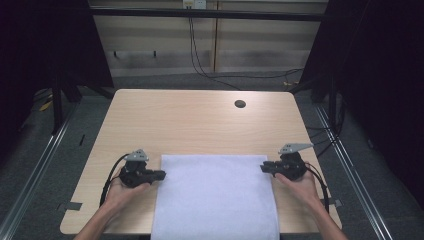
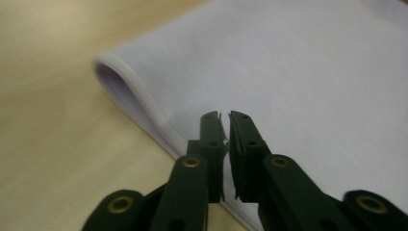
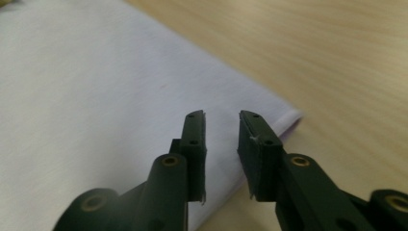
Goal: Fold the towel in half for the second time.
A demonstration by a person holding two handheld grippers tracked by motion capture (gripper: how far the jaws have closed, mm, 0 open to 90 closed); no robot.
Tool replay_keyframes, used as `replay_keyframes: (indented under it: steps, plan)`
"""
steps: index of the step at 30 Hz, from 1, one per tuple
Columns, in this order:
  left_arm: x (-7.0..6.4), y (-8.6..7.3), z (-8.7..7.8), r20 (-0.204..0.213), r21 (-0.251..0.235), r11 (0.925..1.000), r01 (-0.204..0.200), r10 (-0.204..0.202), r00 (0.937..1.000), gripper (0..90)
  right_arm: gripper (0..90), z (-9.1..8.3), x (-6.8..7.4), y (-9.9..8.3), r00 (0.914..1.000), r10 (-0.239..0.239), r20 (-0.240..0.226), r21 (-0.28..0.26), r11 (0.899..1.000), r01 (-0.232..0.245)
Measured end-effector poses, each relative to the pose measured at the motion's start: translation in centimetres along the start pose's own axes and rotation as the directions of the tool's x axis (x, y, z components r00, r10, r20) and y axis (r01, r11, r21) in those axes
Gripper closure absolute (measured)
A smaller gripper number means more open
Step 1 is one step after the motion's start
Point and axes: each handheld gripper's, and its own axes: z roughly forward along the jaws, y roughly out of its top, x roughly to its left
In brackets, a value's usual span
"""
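Observation:
A white cloth (image 1: 215, 195) lies flat on the near half of the wooden table (image 1: 200, 120) and hangs over the front edge. My left gripper (image 1: 162, 174) is at the cloth's left edge, close to its far left corner. In the left gripper view the jaws (image 2: 227, 115) are closed to a thin slit above the cloth's (image 2: 288, 72) hemmed edge, with nothing between them. My right gripper (image 1: 262, 167) is at the right edge near the far right corner. Its jaws (image 3: 222, 114) stand open over the cloth (image 3: 96, 96), holding nothing.
A round dark hole (image 1: 240, 104) sits in the table top at the back right. Bare wood stretches beyond the cloth. Cables hang down the back wall, and dark frames and curtains flank the table.

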Motion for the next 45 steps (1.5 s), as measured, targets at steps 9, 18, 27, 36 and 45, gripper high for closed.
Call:
replay_keyframes:
  steps: [9,18,27,36,45]
  plan:
    - [4.0,3.1,1.3,-0.084,-0.073,0.997,0.024,-0.03,0.996,64.9,61.3,2.7,-3.9,1.8,0.9974,0.071,0.016,0.006,0.997,-0.071]
    - [4.7,2.9,3.3,-0.074,-0.019,0.9995,0.026,-0.027,0.9969,55.9,66.5,3.7,-4.3,1.2,0.9953,0.087,-0.043,0.053,0.995,-0.085]
    - [3.5,2.2,2.6,-0.038,0.052,0.9986,0.0,0.002,0.9993,85.7,86.5,2.1,-3.1,1.3,0.9943,0.051,-0.094,0.077,0.996,-0.043]
    - [4.2,4.8,0.0,-0.045,-0.117,0.9925,0.034,-0.039,0.9982,86.9,87.7,-0.6,-4.4,3.5,0.991,0.08,-0.108,-0.075,0.993,-0.088]
    - [4.8,8.6,-2.1,-0.11,-0.204,0.979,0.002,-0.025,0.9936,86.9,87.9,-2.1,-4.8,8.5,0.9984,0.037,-0.042,-0.171,0.984,-0.044]
